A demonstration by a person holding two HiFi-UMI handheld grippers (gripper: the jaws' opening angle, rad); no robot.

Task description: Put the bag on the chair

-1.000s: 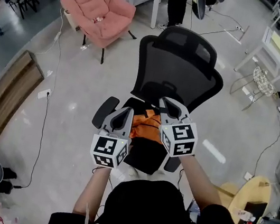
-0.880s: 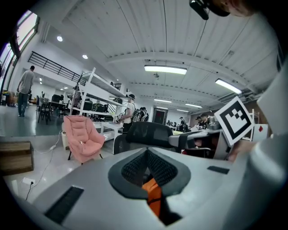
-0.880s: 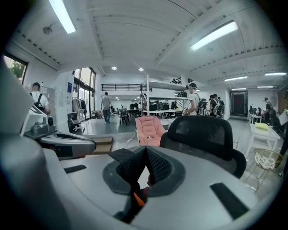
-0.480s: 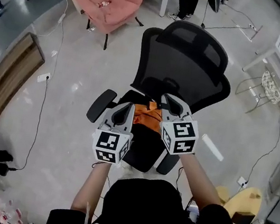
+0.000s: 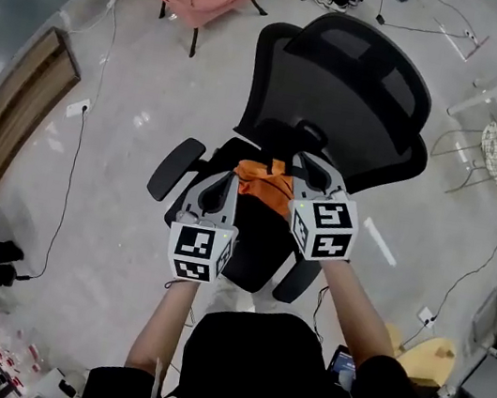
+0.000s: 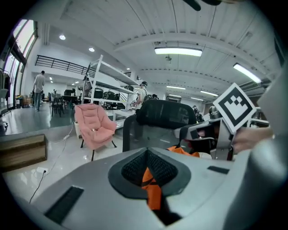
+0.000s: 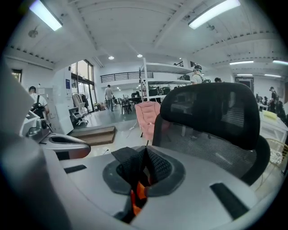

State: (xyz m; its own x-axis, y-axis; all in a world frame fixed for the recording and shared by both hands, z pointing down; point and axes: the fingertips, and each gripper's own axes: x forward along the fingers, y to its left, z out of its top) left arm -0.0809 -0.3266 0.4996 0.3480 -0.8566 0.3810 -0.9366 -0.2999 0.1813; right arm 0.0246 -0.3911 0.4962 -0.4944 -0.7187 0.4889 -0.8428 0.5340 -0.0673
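Grippers left [image 5: 218, 196] and right [image 5: 310, 174] each pinch the orange bag [image 5: 265, 183], slung between them over the chair [image 5: 343, 96] seat. It looks soft, light and floppy; two-point edge grips suit it.

The orange-and-black bag [image 5: 266, 180] is bunched over the seat of the black mesh chair [image 5: 354, 88], whose backrest stands at one o'clock.

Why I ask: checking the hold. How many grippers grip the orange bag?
2. The left gripper is shut on the bag at its left, the right gripper at its right, both over the chair. None hidden.
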